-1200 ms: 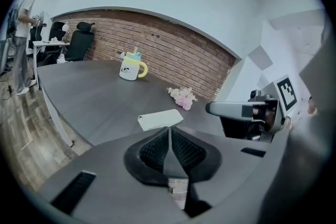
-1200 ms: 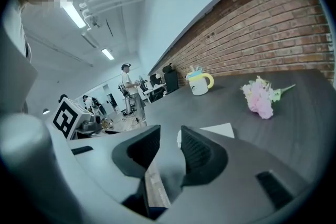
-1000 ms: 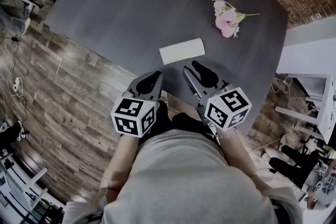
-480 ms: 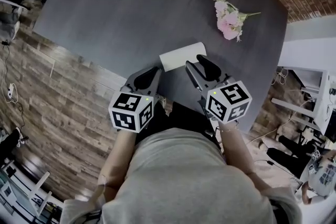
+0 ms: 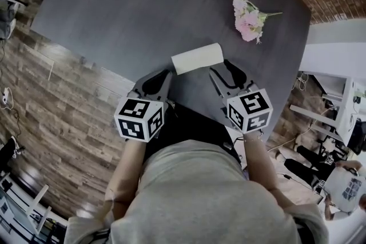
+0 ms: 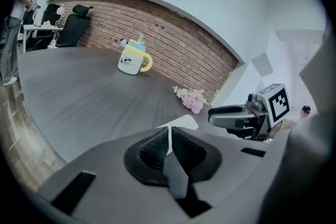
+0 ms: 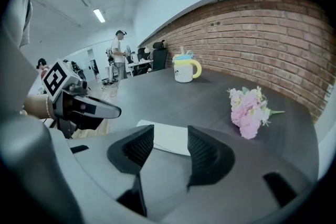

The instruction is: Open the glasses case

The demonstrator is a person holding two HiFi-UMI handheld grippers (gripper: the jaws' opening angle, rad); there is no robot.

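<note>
Near table (image 5: 114,14) edge, right gripper (image 5: 222,69) closer to glasses case (image 5: 197,58), jaws opening, empty

Grey short-sleeved T-shirt (image 5: 194,191) at 6 o'clock in the head view, dark trousers (image 5: 194,127) just above it. Left claw (image 5: 164,74) near 11 o'clock, right claw (image 5: 225,68) near 1 o'clock. Both with smooth grey moulded shells, tapering noses and black ribbed pads (image 7: 202,152). White cube (image 5: 139,118) behind each, printed with black square markers, a different pattern per face.
</note>
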